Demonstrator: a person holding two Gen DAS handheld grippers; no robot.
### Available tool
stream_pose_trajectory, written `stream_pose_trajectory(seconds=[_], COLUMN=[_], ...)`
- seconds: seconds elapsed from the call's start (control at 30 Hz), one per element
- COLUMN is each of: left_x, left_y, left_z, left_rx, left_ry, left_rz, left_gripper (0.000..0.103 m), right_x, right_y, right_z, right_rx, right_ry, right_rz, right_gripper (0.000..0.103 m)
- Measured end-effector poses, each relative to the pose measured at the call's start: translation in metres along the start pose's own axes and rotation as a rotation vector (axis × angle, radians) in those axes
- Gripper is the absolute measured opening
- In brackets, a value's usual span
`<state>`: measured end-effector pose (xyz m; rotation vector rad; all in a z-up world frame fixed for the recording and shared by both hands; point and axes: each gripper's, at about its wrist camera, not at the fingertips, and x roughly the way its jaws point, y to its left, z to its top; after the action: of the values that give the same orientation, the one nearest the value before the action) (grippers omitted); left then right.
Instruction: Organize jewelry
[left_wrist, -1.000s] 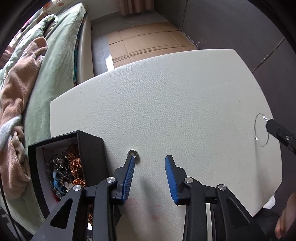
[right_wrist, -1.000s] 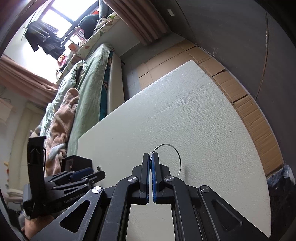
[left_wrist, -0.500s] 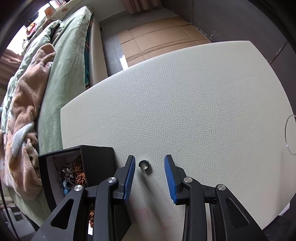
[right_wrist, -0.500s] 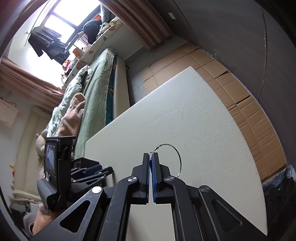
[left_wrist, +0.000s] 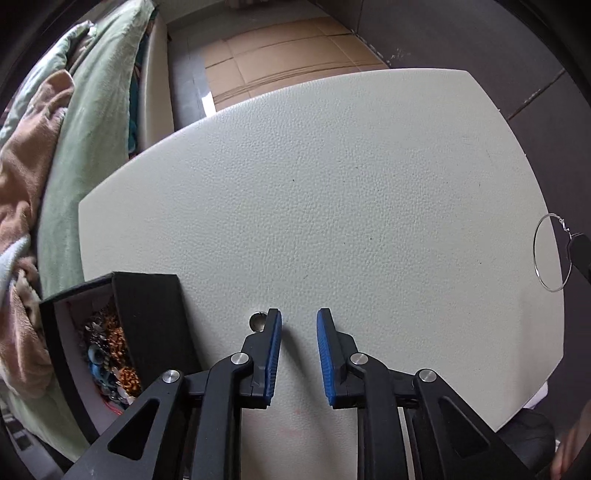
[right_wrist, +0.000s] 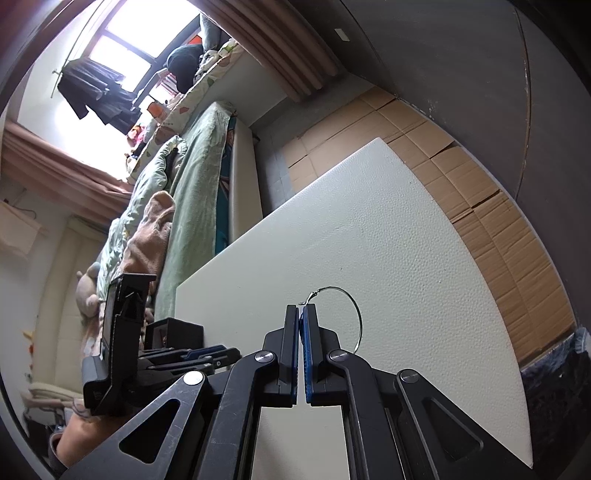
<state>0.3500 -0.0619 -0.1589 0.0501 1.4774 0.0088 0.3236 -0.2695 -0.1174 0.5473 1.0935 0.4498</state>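
Note:
My left gripper is open and empty, low over the white table. A small silver ring lies on the table just outside its left finger. An open black jewelry box full of mixed jewelry stands to the left of that gripper. My right gripper is shut on a thin silver hoop earring and holds it above the table's right part. The hoop also shows at the right edge of the left wrist view, and the box at the left of the right wrist view.
A bed with green and pink bedding runs along the table's left side. Cardboard sheets cover the floor beyond the far edge. A dark wall stands to the right. The left hand-held gripper shows in the right wrist view.
My left gripper has shifted right, so the small ring is now outside its left finger instead of between the fingers. The right gripper still holds the hoop.

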Motion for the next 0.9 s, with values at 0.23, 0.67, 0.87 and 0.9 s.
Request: stream_pose_trajectory(seconds=[0.23,0.67,0.87,0.9], left_x=[-0.008,0.001,-0.001,0.000], left_y=[0.008,0.017,0.006,0.006], left_z=[-0.001,-0.007,-0.008,-0.007], left_rx=[-0.023,-0.079,-0.031,-0.028], left_ry=[-0.018,0.009,-0.002,-0.001], left_rz=[0.048,-0.022,0.004,0.002], left_gripper=[0.021,0.018,0.014,0.014], right_x=[0.001,0.000,0.001,0.001], right_y=[0.000,-0.001,0.000,0.000], right_z=[0.001,0.001,0.002,0.002], right_rx=[-0.002,0.002,-0.007,-0.008], right_ry=[-0.001,-0.003,0.000,0.000], right_rz=[-0.009,-0.014,-0.013,-0.014], right_gripper=[0.003,0.003,0.003,0.003])
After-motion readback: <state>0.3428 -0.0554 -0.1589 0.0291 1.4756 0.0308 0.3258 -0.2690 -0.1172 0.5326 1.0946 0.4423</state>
